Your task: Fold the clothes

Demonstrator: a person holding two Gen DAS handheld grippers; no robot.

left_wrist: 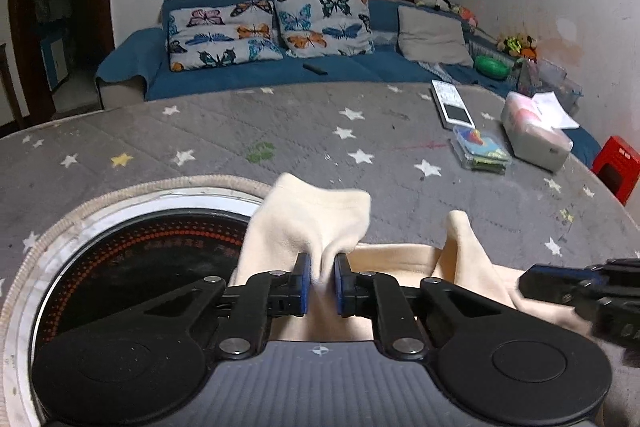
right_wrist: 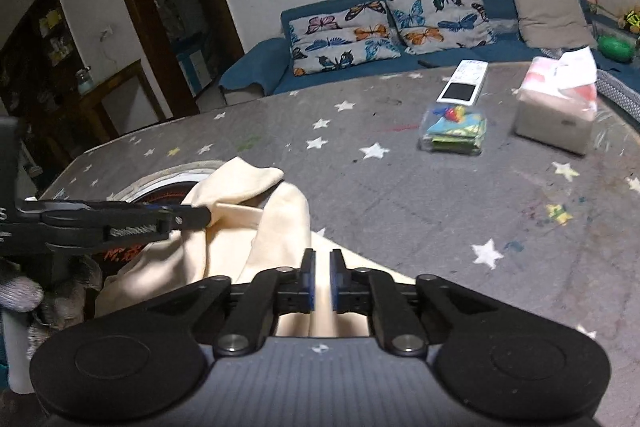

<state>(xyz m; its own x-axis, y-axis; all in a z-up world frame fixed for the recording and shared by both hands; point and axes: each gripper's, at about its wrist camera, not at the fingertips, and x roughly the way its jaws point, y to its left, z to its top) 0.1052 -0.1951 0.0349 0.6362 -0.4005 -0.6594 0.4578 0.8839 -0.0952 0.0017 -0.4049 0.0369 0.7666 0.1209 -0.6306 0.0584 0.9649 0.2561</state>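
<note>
Judging by its loose, bunched shape, the cream garment (left_wrist: 304,223) at the near edge of the starred surface (left_wrist: 360,131) is barely folded, with the left claw (left_wrist: 322,281) and right claw (right_wrist: 322,279) each pinching narrowly on a raised corner.

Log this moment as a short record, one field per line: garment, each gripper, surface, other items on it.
garment: cream cloth, bunched, partly over the round black inset
left gripper: shut on a fold of the cloth
right gripper: shut on another part of the cloth
surface: grey star-print table cover
other items: white remote, clear box of colourful items, tissue pack, all at the far right of the table
fold state: not yet folded flat
</note>
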